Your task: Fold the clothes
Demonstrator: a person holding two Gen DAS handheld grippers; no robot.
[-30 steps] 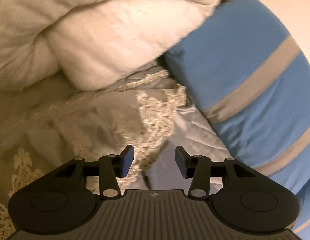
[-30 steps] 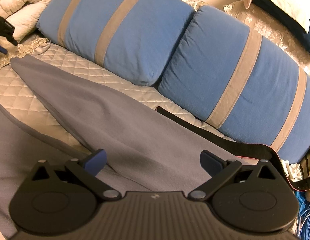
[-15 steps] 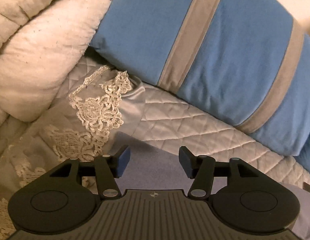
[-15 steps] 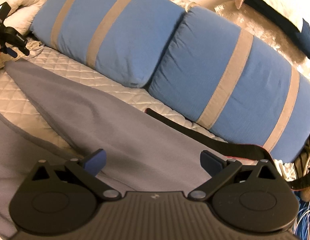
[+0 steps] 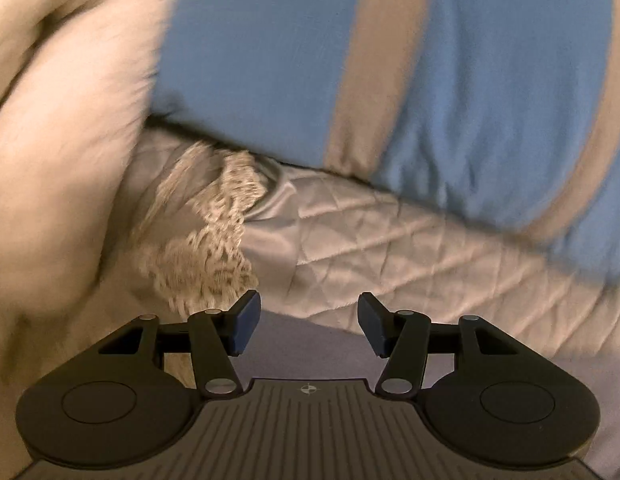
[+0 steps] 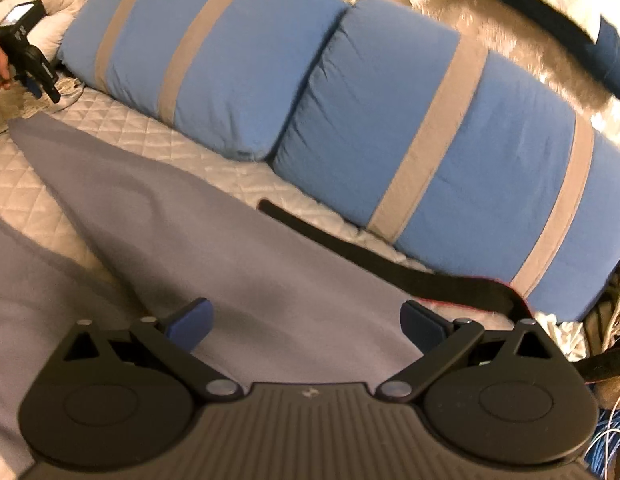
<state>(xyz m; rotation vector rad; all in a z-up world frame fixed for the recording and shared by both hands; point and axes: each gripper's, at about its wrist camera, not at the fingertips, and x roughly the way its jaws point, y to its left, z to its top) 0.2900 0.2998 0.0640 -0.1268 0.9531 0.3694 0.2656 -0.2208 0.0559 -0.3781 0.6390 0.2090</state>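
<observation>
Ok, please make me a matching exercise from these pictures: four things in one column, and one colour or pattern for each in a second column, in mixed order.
Things:
1. pillows
2. garment
3. strap
4. bedcover

Colours:
a. black
b. pale, quilted in diamonds
c. blue with tan stripes
d. plain grey-lilac

Pairs: 1-c, 2-d, 3-a, 4-b

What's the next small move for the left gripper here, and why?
Probably lower the left gripper onto the tip of the grey garment and close. Its jaws have just been opening, nothing sits between them, and the garment's edge lies directly below on the quilted cover. The right gripper is also open and empty over the same cloth.
</observation>
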